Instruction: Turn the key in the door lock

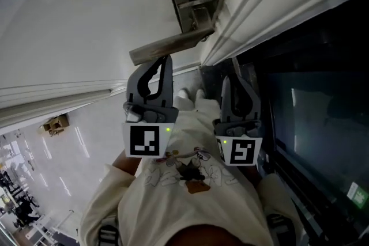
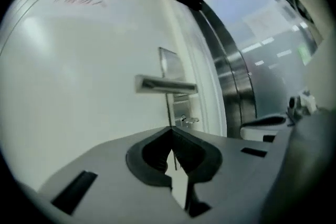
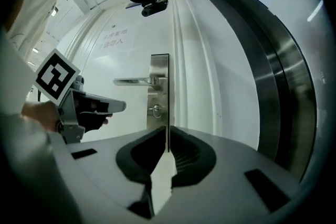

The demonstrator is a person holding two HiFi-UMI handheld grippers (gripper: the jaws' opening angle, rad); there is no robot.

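Observation:
The white door (image 3: pixel 210 97) carries a silver lock plate (image 3: pixel 159 73) with a lever handle (image 3: pixel 134 81). A small key (image 3: pixel 155 109) sticks out of the cylinder below the handle. In the left gripper view the handle (image 2: pixel 165 85) and key (image 2: pixel 187 121) lie just beyond my left gripper (image 2: pixel 172 131), which is shut on nothing. The right gripper view shows that left gripper (image 3: pixel 113 107) a short way left of the plate, apart from the key. My right gripper (image 3: pixel 168 131) is shut and empty, pointing level at the lock plate. Both grippers (image 1: pixel 163 69) (image 1: pixel 233 86) show in the head view.
A dark glass panel in a curved metal frame (image 3: pixel 286 92) stands right of the door. Red print (image 3: pixel 113 39) marks the upper door. The person's pale printed shirt (image 1: pixel 190 187) fills the lower head view, with the lever handle (image 1: pixel 173 46) above the grippers.

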